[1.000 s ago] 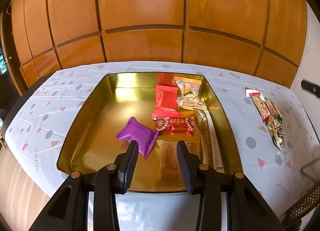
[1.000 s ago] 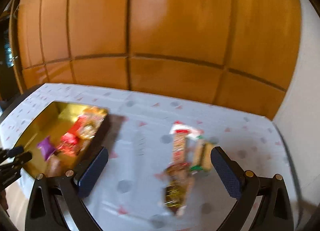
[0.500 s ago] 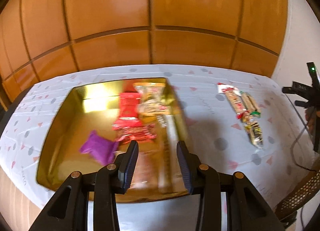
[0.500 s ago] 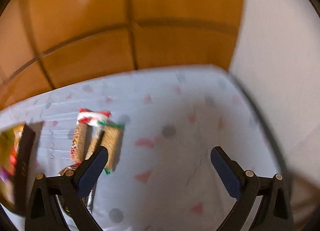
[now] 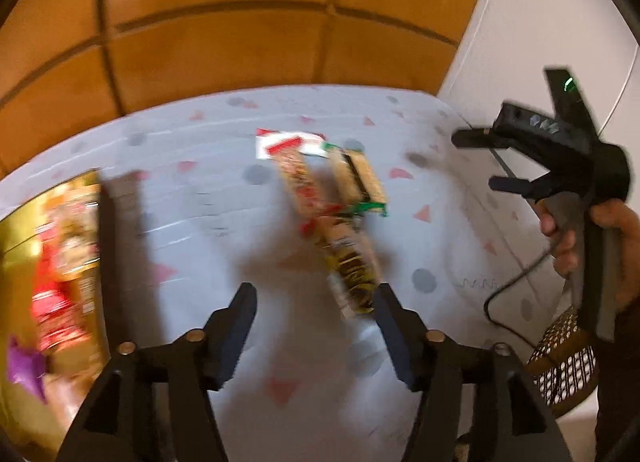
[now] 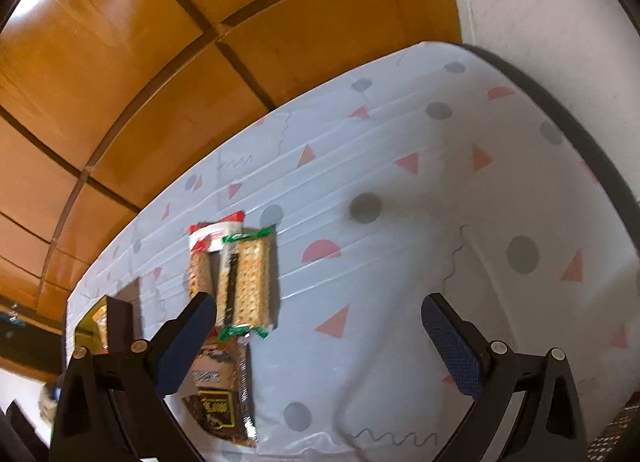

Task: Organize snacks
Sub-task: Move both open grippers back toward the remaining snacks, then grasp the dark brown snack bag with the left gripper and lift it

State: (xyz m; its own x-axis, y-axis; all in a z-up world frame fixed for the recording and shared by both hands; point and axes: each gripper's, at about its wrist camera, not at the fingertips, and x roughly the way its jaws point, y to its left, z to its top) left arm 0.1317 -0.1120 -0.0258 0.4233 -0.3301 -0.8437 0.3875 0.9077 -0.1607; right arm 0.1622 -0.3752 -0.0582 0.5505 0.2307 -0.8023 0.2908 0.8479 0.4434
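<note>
Left wrist view now faces the three loose wrapped snack bars [image 5: 336, 214] on the white patterned tablecloth [image 5: 200, 166] instead of the gold rectangular tin tray [image 5: 24, 222], which has slid to the left edge. The left gripper [image 5: 312, 326] is opening its jaws, nothing between them. The right gripper [image 6: 316, 342] stands wide and empty beside the bars. Judgement: a pickup comes next.

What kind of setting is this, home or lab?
Likely a home room, not a lab: a table under a patterned plastic tablecloth, a wood-panelled wall behind it, packaged snacks lying loose, and a gold tin part filled with sweets.
</note>
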